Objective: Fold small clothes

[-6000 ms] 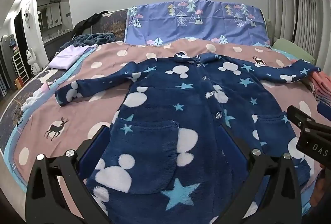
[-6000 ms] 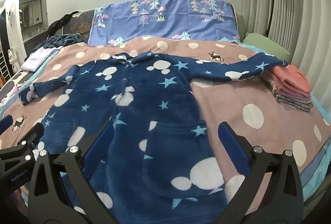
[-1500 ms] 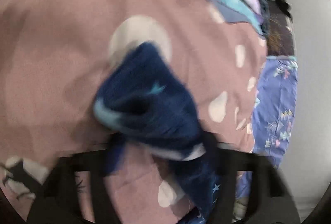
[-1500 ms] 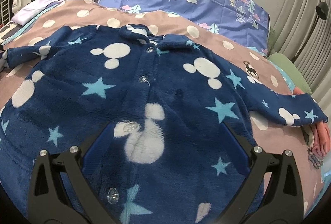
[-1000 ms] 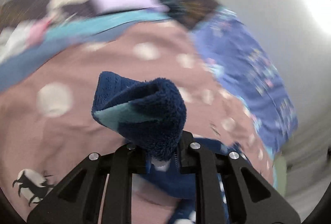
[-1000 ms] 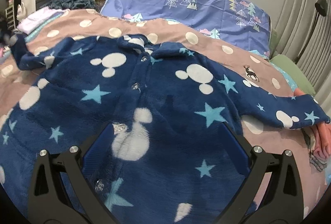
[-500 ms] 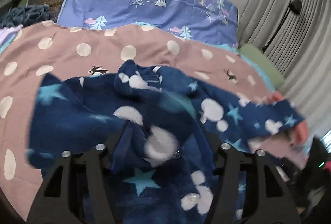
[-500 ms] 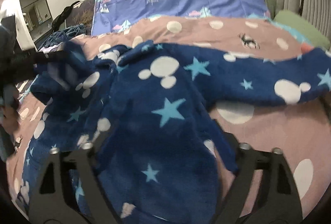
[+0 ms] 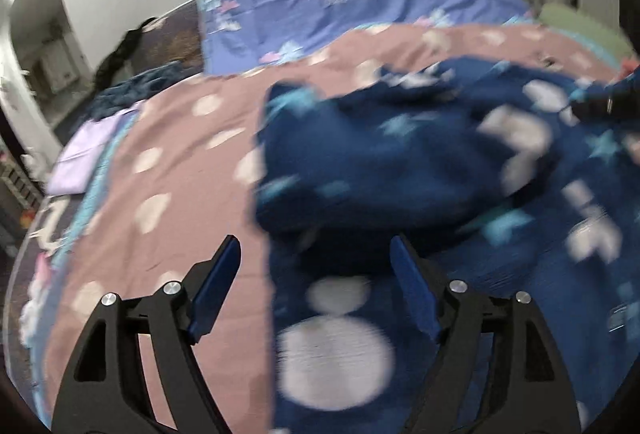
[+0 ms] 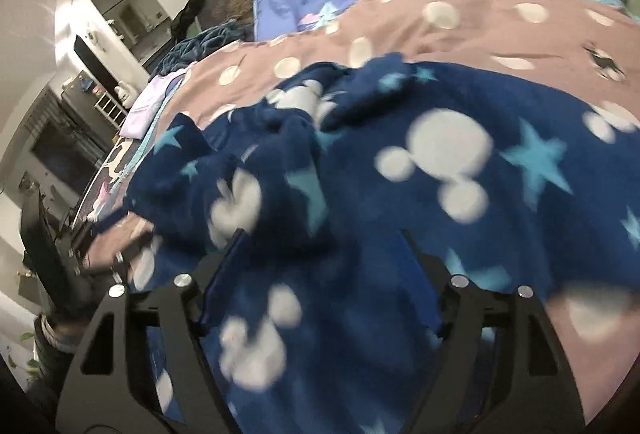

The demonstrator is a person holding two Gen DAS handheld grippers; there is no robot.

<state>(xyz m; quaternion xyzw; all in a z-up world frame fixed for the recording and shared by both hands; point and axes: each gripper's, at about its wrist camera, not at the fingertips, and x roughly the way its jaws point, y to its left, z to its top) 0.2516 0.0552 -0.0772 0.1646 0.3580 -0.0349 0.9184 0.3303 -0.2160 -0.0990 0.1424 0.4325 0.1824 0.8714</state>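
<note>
A navy fleece garment with light-blue stars and white mouse shapes lies on the pink dotted bedspread. Its left sleeve is folded over onto the body. My left gripper hovers at the garment's left edge. Its jaws are opening and its pads press on nothing. In the right wrist view the garment fills the middle, the folded sleeve bunched at its left. My right gripper hangs over the fleece with its jaws opening; fabric lies below them, none pinched. Both views are blurred by motion.
A blue tree-print sheet covers the bed's head. A lilac folded cloth and a dark teal blanket lie at the far left. A green cushion sits at the far right. Shelves and furniture stand beyond the bed's left side.
My left gripper, shut on the sleeve cuff a second ago, carried it over the garment's body and let go. My right gripper swung left across the garment.
</note>
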